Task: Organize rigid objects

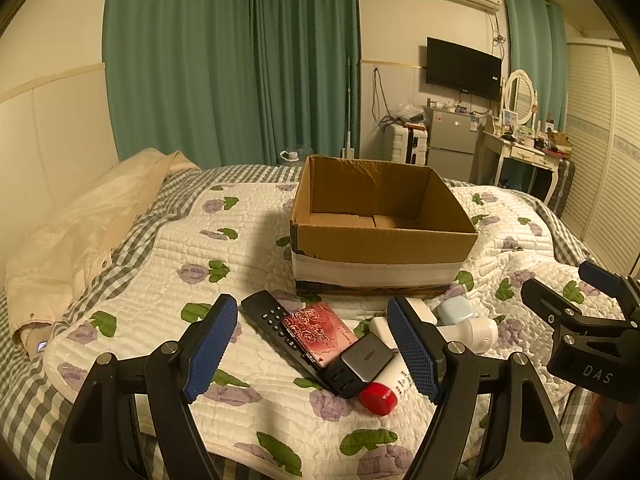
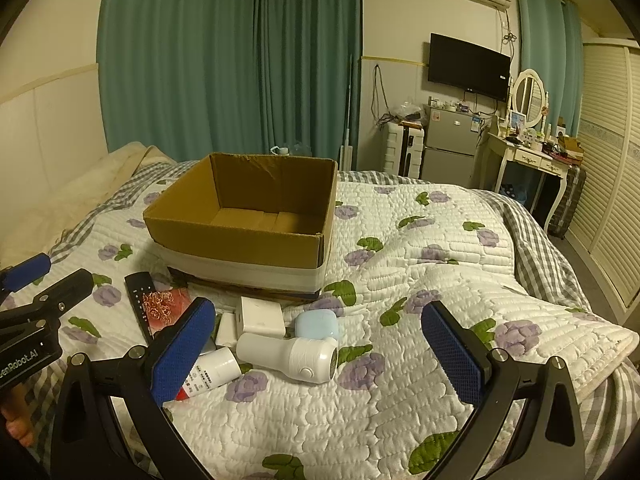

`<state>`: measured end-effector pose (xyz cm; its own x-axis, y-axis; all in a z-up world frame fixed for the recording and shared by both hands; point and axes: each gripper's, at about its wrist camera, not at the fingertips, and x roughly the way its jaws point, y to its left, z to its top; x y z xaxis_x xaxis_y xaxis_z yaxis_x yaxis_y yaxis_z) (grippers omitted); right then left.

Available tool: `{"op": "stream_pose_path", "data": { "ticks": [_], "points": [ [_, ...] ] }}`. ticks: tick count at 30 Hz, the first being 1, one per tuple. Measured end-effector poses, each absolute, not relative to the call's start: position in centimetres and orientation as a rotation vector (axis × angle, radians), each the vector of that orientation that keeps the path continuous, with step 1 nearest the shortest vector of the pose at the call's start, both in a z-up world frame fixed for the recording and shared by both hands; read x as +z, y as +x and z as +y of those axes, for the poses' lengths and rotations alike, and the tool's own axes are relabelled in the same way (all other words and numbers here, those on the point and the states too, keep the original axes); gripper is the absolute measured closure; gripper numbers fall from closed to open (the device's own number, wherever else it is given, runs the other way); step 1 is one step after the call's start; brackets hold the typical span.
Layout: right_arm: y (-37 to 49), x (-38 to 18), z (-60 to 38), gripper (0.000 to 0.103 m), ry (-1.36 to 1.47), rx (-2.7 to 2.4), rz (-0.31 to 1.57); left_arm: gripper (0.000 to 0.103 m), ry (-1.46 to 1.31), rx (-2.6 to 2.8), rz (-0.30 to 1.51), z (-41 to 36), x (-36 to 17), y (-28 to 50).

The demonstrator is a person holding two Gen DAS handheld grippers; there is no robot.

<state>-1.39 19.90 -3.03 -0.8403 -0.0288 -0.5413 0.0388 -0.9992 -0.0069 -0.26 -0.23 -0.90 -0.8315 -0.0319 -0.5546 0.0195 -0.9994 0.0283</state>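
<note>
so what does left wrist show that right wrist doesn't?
Left wrist only: the black multi-port charger, the bottle's red cap, and the full black remote.

Right wrist only: the whole white square adapter and the white handheld device unobstructed.

Both: the empty cardboard box, the light blue case, the red floral card, the floral quilt, and both hand-held grippers open.

A: so what's sitting on the bed [image 2: 420, 240] right now?

B: flowered white quilt [image 2: 400, 400] is covering it, and an open cardboard box [image 2: 240, 248] is sitting in the middle. In front of the box a little heap is lying on the quilt: black remote [image 1: 266, 320], red rose-print case [image 1: 320, 330], dark charger [image 1: 358, 364], red-capped bottle [image 1: 386, 390], white adapter [image 2: 260, 316], pale blue case [image 2: 318, 322], white handheld gadget [image 2: 292, 354]. A cream jacket [image 1: 80, 232] is lying along the far edge.
</note>
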Motion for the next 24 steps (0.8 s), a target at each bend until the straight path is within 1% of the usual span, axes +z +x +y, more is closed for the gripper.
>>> {"op": "stream_pose_path", "data": {
  "ticks": [24],
  "points": [
    [-1.66, -2.94, 19.97, 0.0, 0.906, -2.976, 0.03, 0.023, 0.911, -2.985, -0.038, 0.01, -0.97, -0.32]
  ]
}}
